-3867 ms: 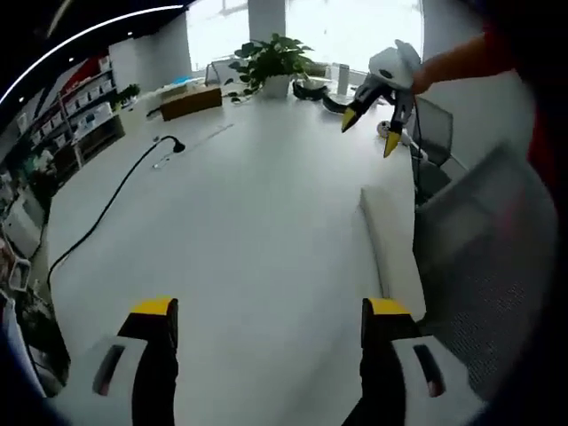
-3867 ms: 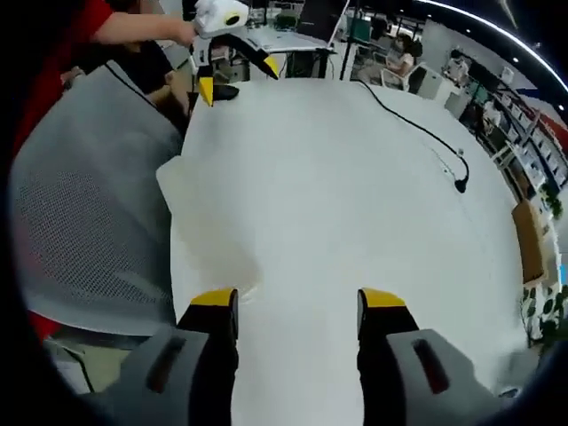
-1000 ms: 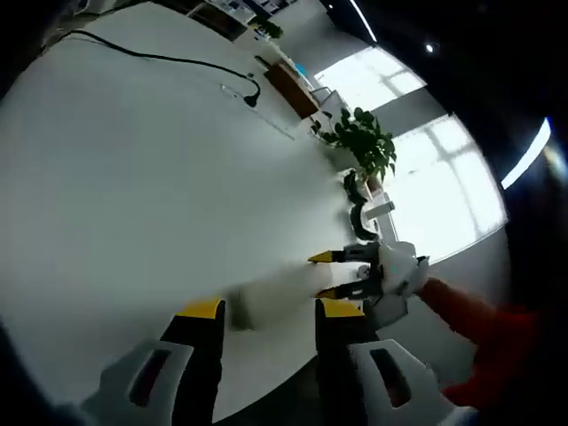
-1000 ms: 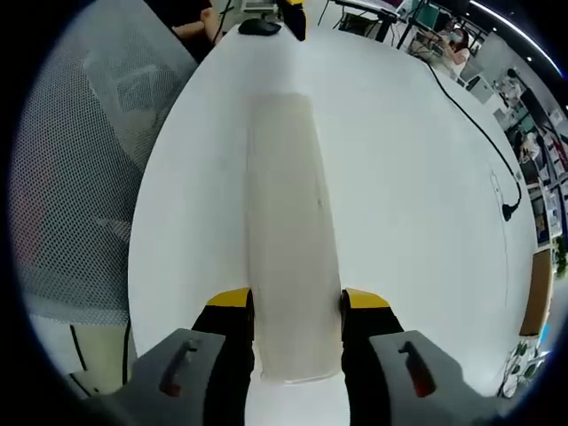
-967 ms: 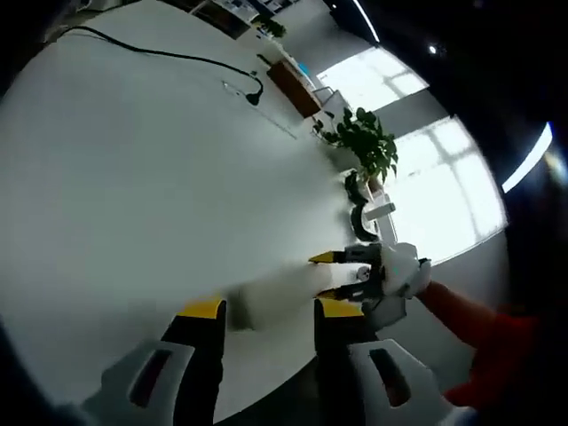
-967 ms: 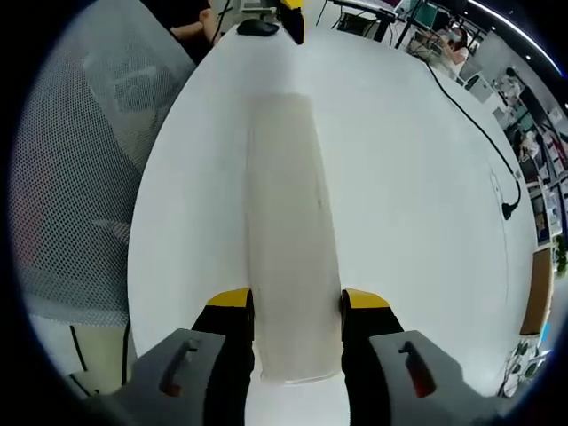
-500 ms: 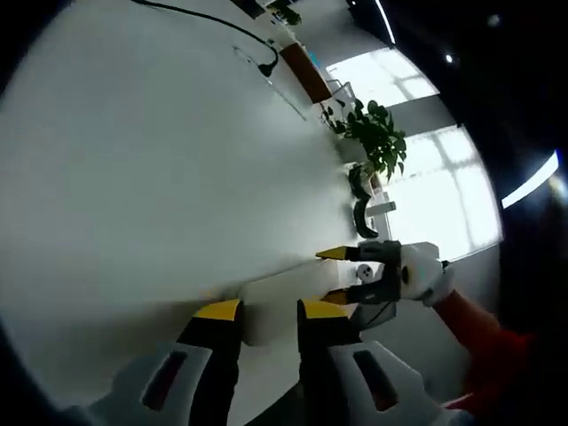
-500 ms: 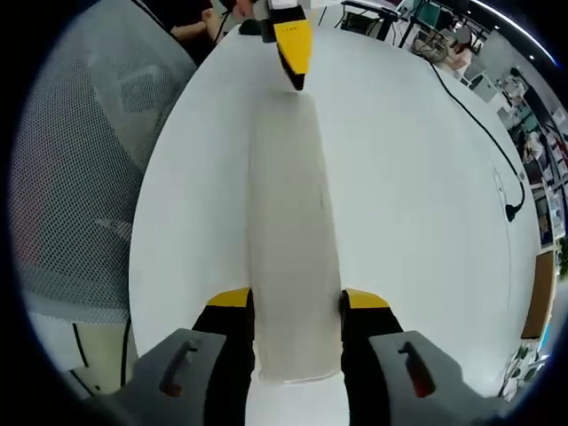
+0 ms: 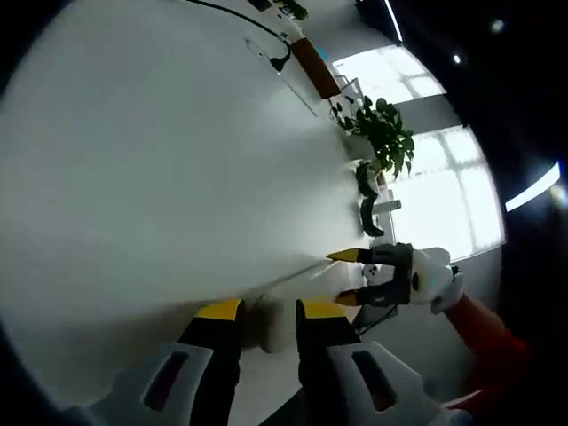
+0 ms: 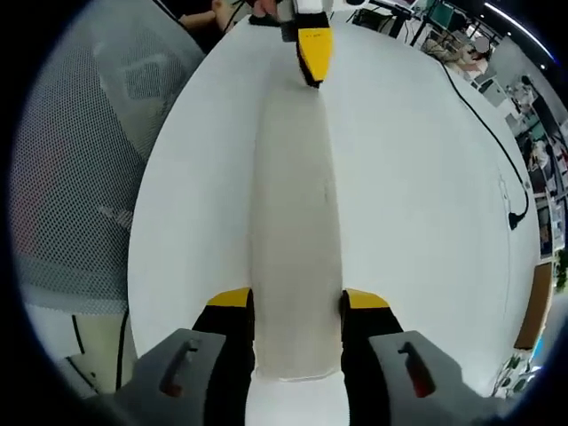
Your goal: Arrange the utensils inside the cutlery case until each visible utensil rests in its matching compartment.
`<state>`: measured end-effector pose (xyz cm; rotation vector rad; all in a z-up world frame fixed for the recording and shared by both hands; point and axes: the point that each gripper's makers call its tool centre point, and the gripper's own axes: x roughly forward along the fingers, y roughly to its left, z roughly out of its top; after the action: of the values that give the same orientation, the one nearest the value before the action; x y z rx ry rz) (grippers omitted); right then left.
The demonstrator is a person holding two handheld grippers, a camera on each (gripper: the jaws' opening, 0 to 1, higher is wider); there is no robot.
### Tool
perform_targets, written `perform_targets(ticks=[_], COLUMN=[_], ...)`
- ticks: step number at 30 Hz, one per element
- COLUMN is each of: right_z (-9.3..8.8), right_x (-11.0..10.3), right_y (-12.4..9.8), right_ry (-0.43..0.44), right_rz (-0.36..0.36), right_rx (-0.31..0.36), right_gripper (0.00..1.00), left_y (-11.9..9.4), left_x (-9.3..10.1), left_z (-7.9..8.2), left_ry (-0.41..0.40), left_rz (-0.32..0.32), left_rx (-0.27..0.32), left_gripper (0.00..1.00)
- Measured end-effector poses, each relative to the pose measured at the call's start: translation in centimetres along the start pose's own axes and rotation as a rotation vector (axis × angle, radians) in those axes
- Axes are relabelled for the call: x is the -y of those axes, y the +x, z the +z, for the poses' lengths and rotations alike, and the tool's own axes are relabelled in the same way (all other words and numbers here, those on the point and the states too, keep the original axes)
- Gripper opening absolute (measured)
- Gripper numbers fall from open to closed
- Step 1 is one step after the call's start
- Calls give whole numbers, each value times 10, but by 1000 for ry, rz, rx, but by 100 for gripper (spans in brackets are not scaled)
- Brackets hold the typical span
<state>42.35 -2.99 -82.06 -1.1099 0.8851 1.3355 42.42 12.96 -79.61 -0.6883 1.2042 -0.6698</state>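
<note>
A long, pale, closed cutlery case (image 10: 297, 195) lies on the white table (image 10: 417, 204), running away from me in the right gripper view. My right gripper (image 10: 297, 302) is shut on its near end, a yellow-tipped jaw pressed to each side. My left gripper (image 10: 312, 49) comes down onto the far end. In the left gripper view my left gripper (image 9: 269, 311) is shut on that end of the case (image 9: 293, 284), seen as a thin strip. The right gripper (image 9: 346, 277) holds the strip's other end, with a hand and a red sleeve behind it. I see no utensils.
A grey mesh chair (image 10: 80, 177) stands close to the table edge, left in the right gripper view. A black cable (image 10: 484, 115) crosses the table on the right. A potted plant (image 9: 377, 142) and a brown box (image 9: 315, 67) sit at the far end. People sit at desks behind.
My left gripper has come down onto the case's far end, and its jaws have narrowed onto it. My right gripper has kept its hold on the near end.
</note>
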Motion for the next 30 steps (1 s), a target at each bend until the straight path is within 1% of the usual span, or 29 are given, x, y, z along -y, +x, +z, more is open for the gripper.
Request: perform_targets(ticks=[2, 3, 4, 6, 8, 10, 11, 13, 14, 17, 18, 20, 21, 22, 23, 24, 25, 26, 27, 28, 29, 30], right_z=[0, 0, 0, 0, 0, 0, 0, 1, 1, 1, 1, 1, 1, 2, 2, 1, 1, 1, 1, 1, 1, 1], right_x=[0, 0, 0, 0, 0, 0, -1, -2, -2, -2, -2, -3, -3, -3, -4, -3, -3, -3, -3, -2, -2, -2], right_y=[0, 0, 0, 1, 1, 0, 1, 1, 1, 1, 0, 1, 1, 0, -1, 0, -1, -1, -1, -1, -1, -1], right_ry=[-4, -8, -13, -21, -29, -27, -38, -56, -70, -69, -68, -72, -74, -84, -84, -86, -95, -91, -85, -84, -81, -69], right_rz=[-2, -3, -4, -6, -8, -7, -4, -5, -7, 0, 1, -1, -2, -1, -3, -2, -1, -1, -2, -3, -5, -8], right_rx=[0, -1, -4, -8, -11, -11, -18, -39, -47, -35, -32, -29, -31, -37, -43, -48, -51, -49, -48, -47, -45, -45], right_gripper=[36, 36, 36, 36, 36, 35, 35, 35, 35, 35, 34, 34, 34, 34, 34, 34, 34, 34, 34, 34, 34, 35], left_y=[2, 4, 6, 7, 6, 6, 6, 5, 5, 5, 5, 5, 5, -3, -4, -7, -7, -9, -8, -10, -7, -8], left_x=[1, 3, 3, -4, -2, -2, -3, -2, -1, -2, -2, -3, -3, -8, -7, -8, -9, -9, -10, -9, -7, -7], left_z=[-1, -2, -5, -4, -4, -4, -4, -5, -5, -5, -5, -5, -5, -8, -7, -9, -9, -9, -8, -9, -7, -5], left_ry=[41, 42, 36, 65, 38, 48, 37, 38, 65, 69, 107, 90, 89, 85, 71, 102, 79, 36, 57, 61, 66, 133], left_rz=[4, -6, -6, 27, 8, 4, 6, 8, 9, 3, -1, 5, 5, 16, 9, 0, -5, -9, -12, -9, -2, 18], left_rx=[3, -1, -18, -15, -16, -12, -14, -19, -23, -26, -23, -18, -17, -17, -12, -17, -17, -12, -3, 4, 7, 13], left_gripper=[21, 20, 20, 18, 19, 19, 19, 18, 18, 17, 16, 15, 12, 11, 11, 11, 11, 10, 10, 10, 10, 10])
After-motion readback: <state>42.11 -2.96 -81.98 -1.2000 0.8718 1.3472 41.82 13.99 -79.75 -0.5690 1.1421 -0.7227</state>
